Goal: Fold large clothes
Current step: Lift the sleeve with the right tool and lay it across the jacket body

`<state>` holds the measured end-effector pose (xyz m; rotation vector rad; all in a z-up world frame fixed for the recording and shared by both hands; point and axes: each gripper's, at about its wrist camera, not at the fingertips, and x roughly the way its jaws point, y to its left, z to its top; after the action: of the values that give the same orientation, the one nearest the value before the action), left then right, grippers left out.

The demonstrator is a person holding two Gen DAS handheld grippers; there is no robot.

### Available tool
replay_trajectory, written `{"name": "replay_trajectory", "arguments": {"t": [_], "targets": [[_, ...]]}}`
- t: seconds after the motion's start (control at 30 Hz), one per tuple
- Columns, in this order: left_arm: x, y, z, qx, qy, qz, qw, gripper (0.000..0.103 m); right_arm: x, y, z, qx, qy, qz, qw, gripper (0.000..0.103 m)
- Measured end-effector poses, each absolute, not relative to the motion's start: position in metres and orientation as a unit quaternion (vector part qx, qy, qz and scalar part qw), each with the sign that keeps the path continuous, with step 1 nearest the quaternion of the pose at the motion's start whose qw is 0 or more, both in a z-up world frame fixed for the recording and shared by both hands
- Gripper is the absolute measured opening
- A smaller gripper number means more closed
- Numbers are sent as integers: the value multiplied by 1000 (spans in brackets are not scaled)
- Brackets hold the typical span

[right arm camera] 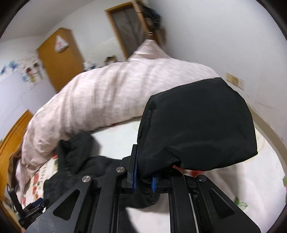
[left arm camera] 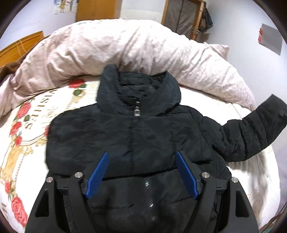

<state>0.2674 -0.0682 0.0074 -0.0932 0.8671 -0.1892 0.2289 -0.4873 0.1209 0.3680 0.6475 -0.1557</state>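
A black padded jacket (left arm camera: 136,136) lies front up on the bed, zipped, with its collar toward the duvet. Its right sleeve (left arm camera: 254,132) is lifted off the sheet toward the right edge of the left wrist view. My left gripper (left arm camera: 142,157) hovers open over the jacket's lower front, blue pads wide apart and nothing between them. In the right wrist view my right gripper (right arm camera: 144,179) is shut on the sleeve's cuff end (right arm camera: 197,125), which bulges up in front of the camera. The jacket body (right arm camera: 77,161) lies lower left there.
A bunched pale pink duvet (left arm camera: 125,50) lies across the bed behind the jacket. The rose-print sheet (left arm camera: 23,125) shows at left, white sheet (right arm camera: 251,181) at right. An orange door (right arm camera: 61,57) and a cloth wardrobe (left arm camera: 183,16) stand against the far walls.
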Motion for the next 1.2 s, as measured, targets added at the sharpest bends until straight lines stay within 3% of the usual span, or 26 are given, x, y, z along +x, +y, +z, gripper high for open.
{"name": "replay_trajectory", "arguments": {"t": [0.23, 0.47, 1.03, 1.13, 1.2], "targets": [[251, -23, 31, -47, 407, -65, 910, 78, 254, -401, 145, 150, 319, -9, 936, 11], [243, 21, 29, -66, 400, -42, 913, 78, 272, -330, 133, 126, 339, 40, 931, 11], [267, 93, -53, -128, 431, -4, 893, 78, 339, -178, -12, 89, 465, 143, 869, 12], [267, 95, -47, -126, 421, -5, 898, 78, 338, -162, -36, 77, 482, 162, 858, 17], [265, 97, -43, -134, 415, -8, 900, 78, 335, -156, -44, 72, 488, 172, 852, 29]]}}
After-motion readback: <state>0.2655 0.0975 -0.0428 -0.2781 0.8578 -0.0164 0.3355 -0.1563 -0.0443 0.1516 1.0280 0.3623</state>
